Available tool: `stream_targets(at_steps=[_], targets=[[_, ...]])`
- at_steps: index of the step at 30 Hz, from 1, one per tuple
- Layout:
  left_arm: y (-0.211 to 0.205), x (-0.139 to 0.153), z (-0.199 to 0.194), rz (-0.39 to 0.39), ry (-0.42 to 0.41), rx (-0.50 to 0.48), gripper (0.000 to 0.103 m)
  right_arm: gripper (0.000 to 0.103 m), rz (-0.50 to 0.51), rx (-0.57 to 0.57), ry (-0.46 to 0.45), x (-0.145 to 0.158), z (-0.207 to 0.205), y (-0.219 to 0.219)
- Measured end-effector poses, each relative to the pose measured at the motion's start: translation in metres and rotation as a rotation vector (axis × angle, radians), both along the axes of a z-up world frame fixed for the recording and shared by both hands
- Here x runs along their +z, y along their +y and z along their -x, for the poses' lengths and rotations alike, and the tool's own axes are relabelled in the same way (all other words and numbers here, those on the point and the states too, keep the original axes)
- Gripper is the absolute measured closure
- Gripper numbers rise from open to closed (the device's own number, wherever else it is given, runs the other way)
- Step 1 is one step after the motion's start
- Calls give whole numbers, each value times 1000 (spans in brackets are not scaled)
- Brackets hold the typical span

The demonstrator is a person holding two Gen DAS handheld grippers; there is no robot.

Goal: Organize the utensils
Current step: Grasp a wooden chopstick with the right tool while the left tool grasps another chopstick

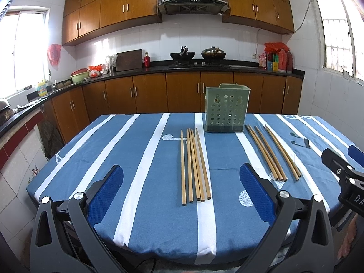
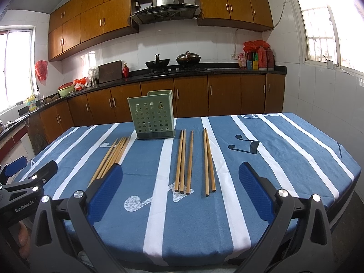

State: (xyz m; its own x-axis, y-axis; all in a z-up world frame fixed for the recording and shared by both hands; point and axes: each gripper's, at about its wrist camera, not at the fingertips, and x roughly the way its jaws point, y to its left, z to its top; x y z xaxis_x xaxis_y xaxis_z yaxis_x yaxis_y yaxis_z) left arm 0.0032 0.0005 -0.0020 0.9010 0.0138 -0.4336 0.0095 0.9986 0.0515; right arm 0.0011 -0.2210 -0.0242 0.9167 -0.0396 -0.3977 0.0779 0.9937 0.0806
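Observation:
A green perforated utensil holder (image 1: 226, 109) (image 2: 153, 116) stands upright at the far middle of the table. Wooden chopsticks lie flat in front of it: a bundle of several (image 1: 193, 166) (image 2: 111, 157), a group of three (image 1: 265, 152) (image 2: 179, 161), and a pair (image 1: 282, 152) (image 2: 206, 161). My left gripper (image 1: 180, 168) (image 2: 31, 166) hovers open above the near ends of the bundle, holding nothing. My right gripper (image 2: 180, 167) (image 1: 345, 157) is open and empty, with the group of three and the pair lying between its blue pads.
The table wears a blue cloth with white stripes (image 1: 136, 159) (image 2: 284, 159); its near edge is just below the grippers. Behind it run wooden kitchen cabinets (image 1: 182, 93) and a black counter with woks (image 1: 182, 55). A hand shows at the lower right (image 1: 350, 238).

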Motion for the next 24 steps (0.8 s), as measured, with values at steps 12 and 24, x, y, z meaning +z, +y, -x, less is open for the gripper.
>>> stream_targets(at_steps=[12, 24], targets=[[35, -24, -52, 45, 166, 60, 2, 6, -55, -107, 153, -26, -58, -40], [51, -47, -94, 64, 305, 54, 26, 72, -123, -118, 415, -73, -146, -72]])
